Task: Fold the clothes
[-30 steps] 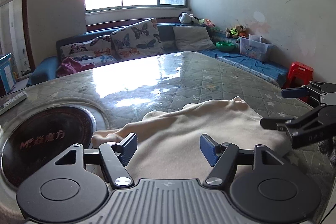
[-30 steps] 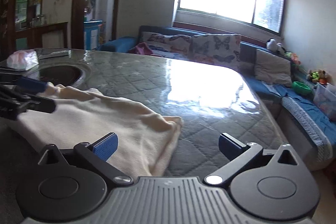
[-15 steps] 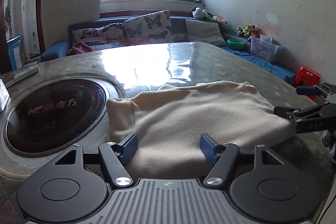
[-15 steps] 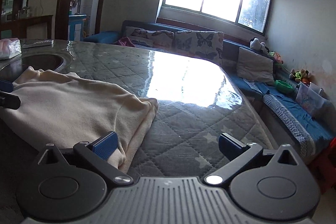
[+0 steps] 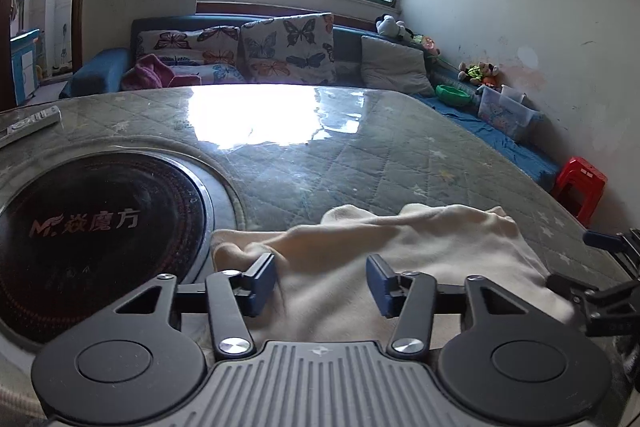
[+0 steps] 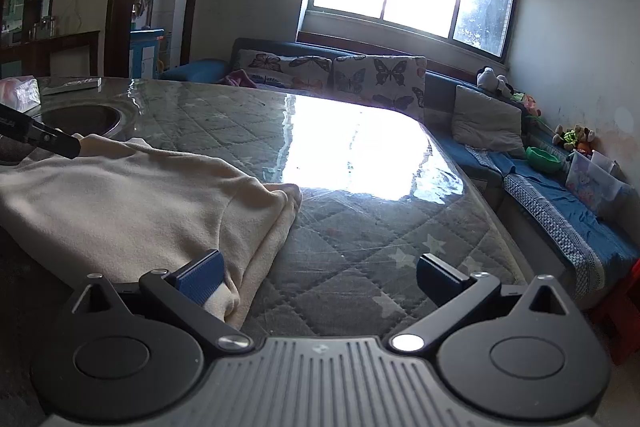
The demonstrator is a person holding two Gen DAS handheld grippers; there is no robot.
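Left gripper [image 5: 322, 285] shifted along garment [image 5: 400, 255], jaws closing over its near edge to grip | right gripper [image 6: 320, 279] wide, empty, steadying fold

Left gripper [image 5: 322, 281] jaws closing – cream garment [image 5: 400, 251] between.

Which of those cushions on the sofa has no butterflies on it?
The plain grey cushion, at the right end of the row, nearest the stuffed toys. The two butterfly cushions beside it are pale with printed butterflies; the grey one has no print.
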